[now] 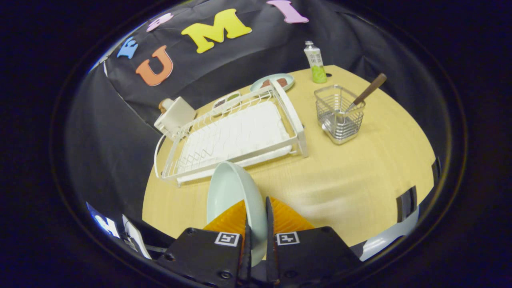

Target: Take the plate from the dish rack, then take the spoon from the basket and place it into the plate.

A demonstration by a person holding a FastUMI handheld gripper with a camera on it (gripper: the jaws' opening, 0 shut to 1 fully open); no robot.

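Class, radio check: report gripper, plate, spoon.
Gripper shut on pale green ceramic plate, clear of white wire dish rack. Wooden-handled spoon in metal wire basket. Nothing blocking.

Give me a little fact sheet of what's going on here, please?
hand-held gripper: shut on the plate's rim
plate: pale, held on edge between the fingers, above the table
dish rack: white, just beyond the plate, nothing in its slots
basket: wire, to the right of the rack
spoon: in the basket, handle leaning out
table: light wood
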